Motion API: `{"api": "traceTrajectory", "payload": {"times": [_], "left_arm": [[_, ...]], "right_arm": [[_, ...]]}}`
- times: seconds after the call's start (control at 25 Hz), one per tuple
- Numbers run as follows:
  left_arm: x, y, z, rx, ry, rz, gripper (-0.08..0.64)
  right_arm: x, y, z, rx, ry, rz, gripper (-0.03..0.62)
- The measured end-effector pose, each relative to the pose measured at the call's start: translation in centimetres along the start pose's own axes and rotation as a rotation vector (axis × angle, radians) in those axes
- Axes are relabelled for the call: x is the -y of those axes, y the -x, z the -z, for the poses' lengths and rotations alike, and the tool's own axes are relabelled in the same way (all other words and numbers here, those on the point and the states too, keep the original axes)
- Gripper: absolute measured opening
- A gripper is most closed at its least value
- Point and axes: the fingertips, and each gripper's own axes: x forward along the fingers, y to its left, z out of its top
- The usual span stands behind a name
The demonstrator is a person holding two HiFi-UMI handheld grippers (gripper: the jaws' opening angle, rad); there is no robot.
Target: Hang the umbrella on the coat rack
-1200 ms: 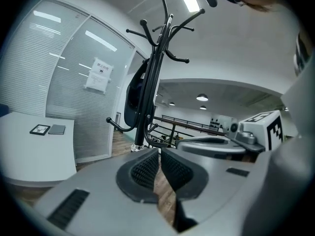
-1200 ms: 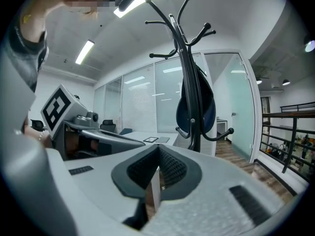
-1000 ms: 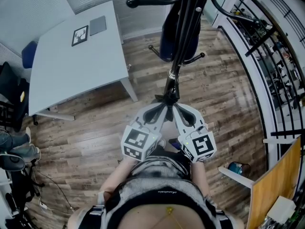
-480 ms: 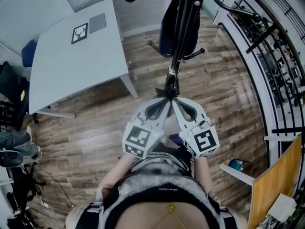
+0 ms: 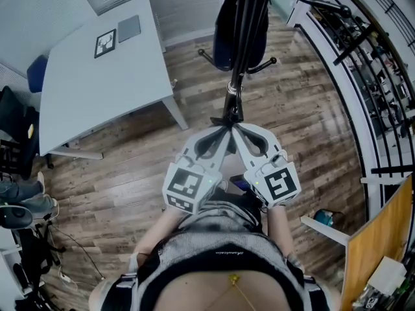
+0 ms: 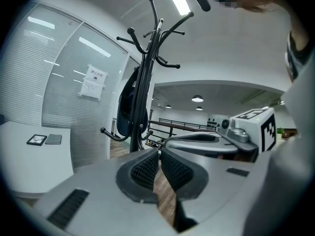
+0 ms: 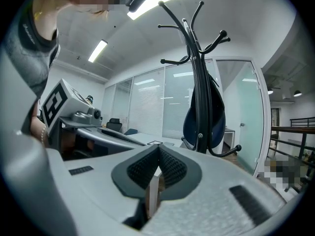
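A black coat rack [image 5: 235,91] with curved hooks stands on the wooden floor just ahead of me. A dark blue folded umbrella [image 5: 222,39] hangs against its pole. In the head view my left gripper [image 5: 220,129] and right gripper [image 5: 237,128] sit side by side, tips almost touching each other, close to the rack's pole low down. Both are shut with nothing between the pads. The left gripper view shows the rack [image 6: 143,82] and umbrella [image 6: 126,107] beyond my left gripper [image 6: 159,154]. In the right gripper view, the rack [image 7: 199,82] and umbrella [image 7: 217,122] rise past my right gripper [image 7: 158,150].
A white table [image 5: 91,102] stands at the left with a framed picture [image 5: 106,43] and a grey pad [image 5: 129,28] on it. A black railing [image 5: 363,63] curves along the right. A wooden board [image 5: 382,238] leans at the lower right. A blue chair [image 5: 37,76] stands behind the table.
Both grippers stay shut and side by side. The whole scene has slid slightly up in the head view; the grippers' tips sit a little closer to the rack's pole.
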Motion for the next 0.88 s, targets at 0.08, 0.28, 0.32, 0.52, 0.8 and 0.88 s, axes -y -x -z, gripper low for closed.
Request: {"api": "traceTrajectory", "payload": {"times": [0.08, 0.28, 0.32, 0.52, 0.8, 0.88], "left_arm": [[-0.03, 0.01, -0.04, 0.001, 0.003, 0.001, 0.018], [-0.05, 0.11, -0.41, 0.011, 0.011, 0.007, 0.018], [-0.07, 0.12, -0.48, 0.013, 0.009, 0.007, 0.018], [-0.08, 0.16, -0.57, 0.019, 0.011, 0.002, 0.018], [-0.13, 0.33, -0.91, 0.033, -0.006, -0.006, 0.018], [-0.2, 0.26, -0.98, 0.039, -0.007, -0.008, 0.018]], "right_arm": [[-0.11, -0.12, -0.24, 0.004, 0.003, -0.001, 0.0], [-0.23, -0.3, -0.52, 0.005, 0.003, 0.001, 0.0], [-0.22, -0.3, -0.58, 0.006, 0.002, 0.001, 0.0], [0.05, -0.1, -0.91, 0.018, -0.009, 0.011, 0.0], [0.28, 0.03, -1.03, 0.024, -0.025, 0.026, 0.0], [0.42, 0.07, -0.9, 0.023, -0.025, 0.031, 0.0]]}}
